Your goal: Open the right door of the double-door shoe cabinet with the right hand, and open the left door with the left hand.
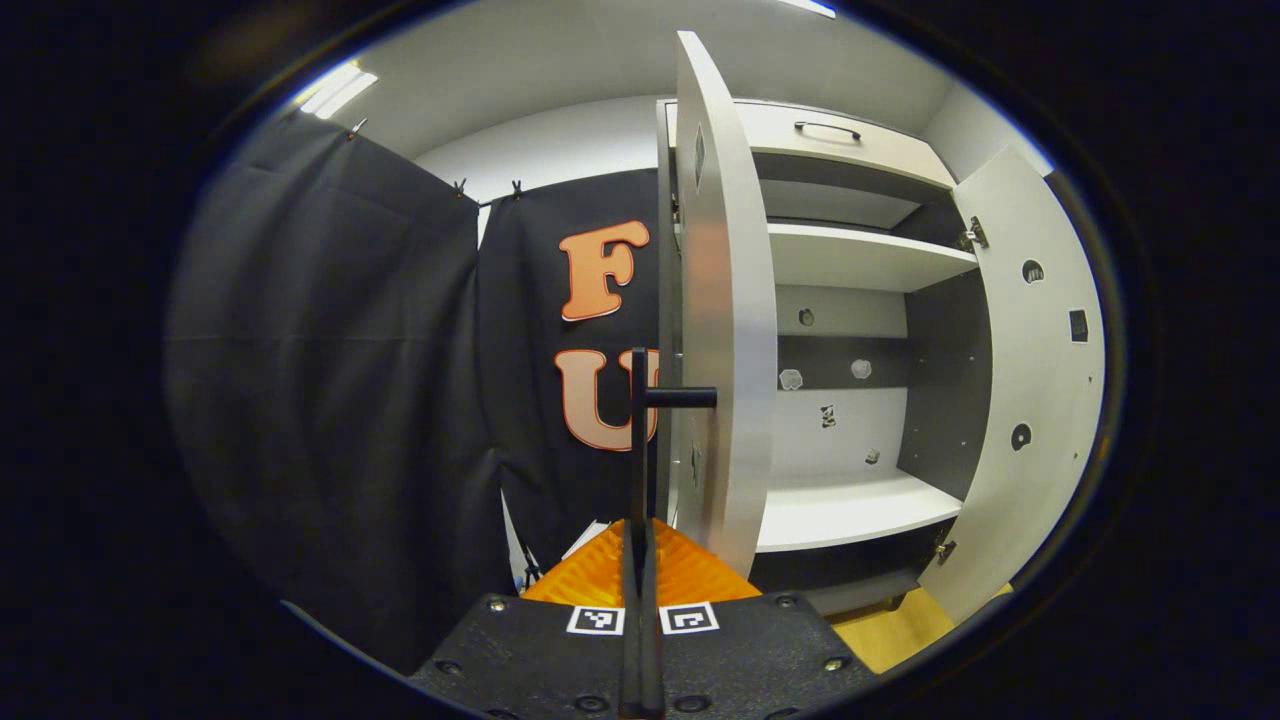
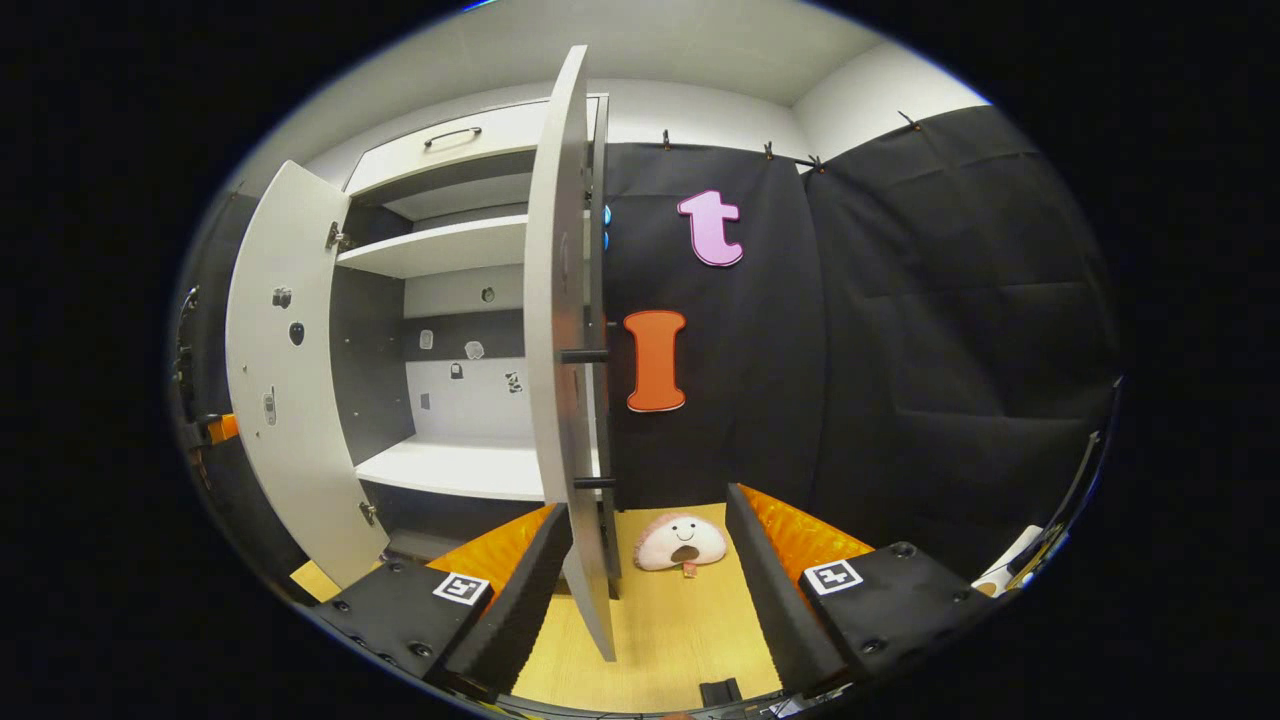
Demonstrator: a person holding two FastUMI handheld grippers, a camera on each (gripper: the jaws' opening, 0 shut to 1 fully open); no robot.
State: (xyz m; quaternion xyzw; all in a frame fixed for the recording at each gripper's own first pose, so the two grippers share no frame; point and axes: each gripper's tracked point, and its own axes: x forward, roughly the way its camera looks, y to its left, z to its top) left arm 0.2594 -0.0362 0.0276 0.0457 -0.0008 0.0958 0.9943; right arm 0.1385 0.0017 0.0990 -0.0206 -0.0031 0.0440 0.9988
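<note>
The white shoe cabinet (image 1: 850, 255) stands with both doors swung wide, its shelves bare. In the left gripper view the left door (image 1: 725, 300) is seen edge-on right in front. My left gripper (image 1: 640, 570) is shut on its black vertical bar handle (image 1: 638, 440). The right door (image 1: 1030, 400) hangs open farther off. In the right gripper view the right door (image 2: 555, 300) is edge-on, and its lower edge sits between the fingers of my open right gripper (image 2: 645, 510), close to the left finger. Its black handle (image 2: 603, 420) lies above the fingers, untouched. The left door (image 2: 290, 400) shows beyond.
A pink plush toy (image 2: 680, 542) lies on the wooden floor (image 2: 670, 630) beside the right door's foot. A drawer with a dark handle (image 1: 828, 128) tops the cabinet. Black cloth walls stand close on both sides.
</note>
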